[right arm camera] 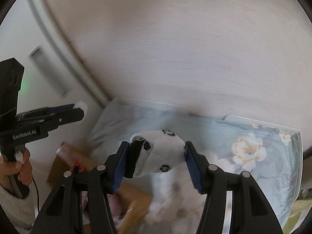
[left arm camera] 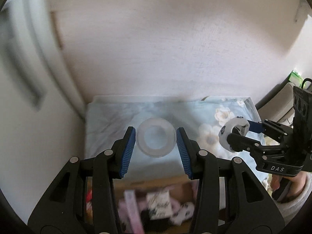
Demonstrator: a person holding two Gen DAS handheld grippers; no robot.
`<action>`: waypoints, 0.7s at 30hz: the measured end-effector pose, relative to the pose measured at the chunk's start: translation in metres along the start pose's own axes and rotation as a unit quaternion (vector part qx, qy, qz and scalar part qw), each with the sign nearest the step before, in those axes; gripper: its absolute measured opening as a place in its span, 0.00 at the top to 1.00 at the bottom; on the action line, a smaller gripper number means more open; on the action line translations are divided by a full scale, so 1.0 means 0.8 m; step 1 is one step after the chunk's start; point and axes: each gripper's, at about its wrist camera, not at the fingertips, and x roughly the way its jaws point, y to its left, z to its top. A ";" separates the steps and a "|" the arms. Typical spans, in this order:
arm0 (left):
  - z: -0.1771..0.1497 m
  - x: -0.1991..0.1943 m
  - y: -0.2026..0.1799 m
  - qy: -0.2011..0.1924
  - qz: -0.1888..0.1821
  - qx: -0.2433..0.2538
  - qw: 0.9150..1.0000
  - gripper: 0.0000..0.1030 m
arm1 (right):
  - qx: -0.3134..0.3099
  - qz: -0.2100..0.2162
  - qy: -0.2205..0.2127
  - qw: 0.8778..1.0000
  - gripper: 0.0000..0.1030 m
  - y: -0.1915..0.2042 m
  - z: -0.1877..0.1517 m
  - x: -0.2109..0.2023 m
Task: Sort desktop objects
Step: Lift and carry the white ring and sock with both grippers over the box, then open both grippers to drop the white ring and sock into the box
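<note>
My left gripper is shut on a clear tape roll, held in the air above the floral blue cloth. It also shows at the left of the right wrist view, with the roll's white edge at its tips. My right gripper is shut on a rolled white sock with black panda prints. In the left wrist view the right gripper holds that sock at the right, level with the tape roll.
A cardboard box with pink and white items lies below the grippers; its brown edge shows in the right wrist view. A white wall stands close behind the cloth-covered surface. A green packet sits far right.
</note>
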 end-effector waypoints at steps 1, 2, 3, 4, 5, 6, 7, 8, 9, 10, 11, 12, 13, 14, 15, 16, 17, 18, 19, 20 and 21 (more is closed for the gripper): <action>-0.001 -0.007 0.001 -0.001 0.003 0.000 1.000 0.61 | -0.008 0.005 0.002 1.000 0.49 0.007 -0.004 -0.004; -0.014 -0.011 0.007 -0.002 0.008 -0.001 1.000 0.61 | -0.022 0.012 0.005 1.000 0.49 0.022 -0.008 -0.011; -0.028 -0.015 0.011 -0.003 0.012 -0.003 1.000 0.61 | -0.029 0.016 0.008 0.999 0.49 0.032 -0.008 -0.010; -0.046 -0.017 0.018 -0.003 0.012 -0.007 1.000 0.61 | -0.037 0.023 0.012 0.999 0.49 0.047 -0.015 -0.011; -0.057 -0.018 0.018 -0.002 0.010 -0.010 1.000 0.61 | -0.041 0.028 0.014 0.999 0.49 0.053 -0.016 -0.013; -0.070 -0.018 0.022 0.001 0.009 -0.013 1.000 0.61 | -0.049 0.035 0.018 0.998 0.49 0.059 -0.032 -0.006; -0.081 -0.011 0.023 0.004 0.012 -0.014 1.000 0.61 | -0.054 0.038 0.021 0.998 0.49 0.057 -0.038 -0.016; -0.093 -0.016 0.025 0.008 0.015 -0.015 1.000 0.61 | -0.059 0.043 0.026 0.997 0.49 0.074 -0.033 -0.021; -0.105 -0.017 0.025 0.013 0.015 -0.019 1.000 0.61 | -0.065 0.050 0.033 0.996 0.49 0.084 -0.040 -0.021; -0.120 -0.013 0.028 0.020 0.010 -0.023 0.999 0.61 | -0.071 0.055 0.039 0.995 0.49 0.093 -0.048 -0.019; -0.134 -0.011 0.031 0.029 0.005 -0.026 0.999 0.61 | -0.077 0.056 0.048 0.994 0.49 0.101 -0.056 -0.017; -0.148 -0.010 0.032 0.038 0.002 -0.028 0.999 0.61 | -0.084 0.056 0.059 0.993 0.49 0.110 -0.064 -0.015; -0.161 -0.014 0.035 0.046 0.004 -0.028 0.999 0.61 | -0.093 0.057 0.068 0.992 0.49 0.119 -0.073 -0.012; -0.173 -0.011 0.036 0.054 0.005 -0.029 0.998 0.61 | -0.099 0.056 0.073 0.991 0.49 0.125 -0.079 -0.014; -0.180 0.003 0.034 0.062 0.008 -0.030 0.998 0.61 | -0.106 0.055 0.083 0.989 0.49 0.134 -0.090 -0.009; -0.190 0.011 0.036 0.070 0.011 -0.034 0.997 0.61 | -0.109 0.057 0.091 0.988 0.49 0.140 -0.099 -0.004; -0.197 0.016 0.039 0.075 0.010 -0.037 0.996 0.61 | -0.110 0.058 0.099 0.987 0.49 0.144 -0.106 0.002; -0.203 0.023 0.040 0.078 0.009 -0.039 0.996 0.61 | -0.113 0.054 0.111 0.986 0.49 0.146 -0.114 0.008; -0.207 0.026 0.043 0.082 0.011 -0.041 0.996 0.61 | -0.116 0.051 0.118 0.985 0.49 0.148 -0.120 0.014; -0.210 0.032 0.045 0.083 0.014 -0.040 0.996 0.61 | -0.118 0.046 0.126 0.984 0.49 0.150 -0.127 0.020; -0.213 0.035 0.047 0.083 0.017 -0.037 0.996 0.61 | -0.118 0.043 0.132 0.983 0.49 0.151 -0.130 0.022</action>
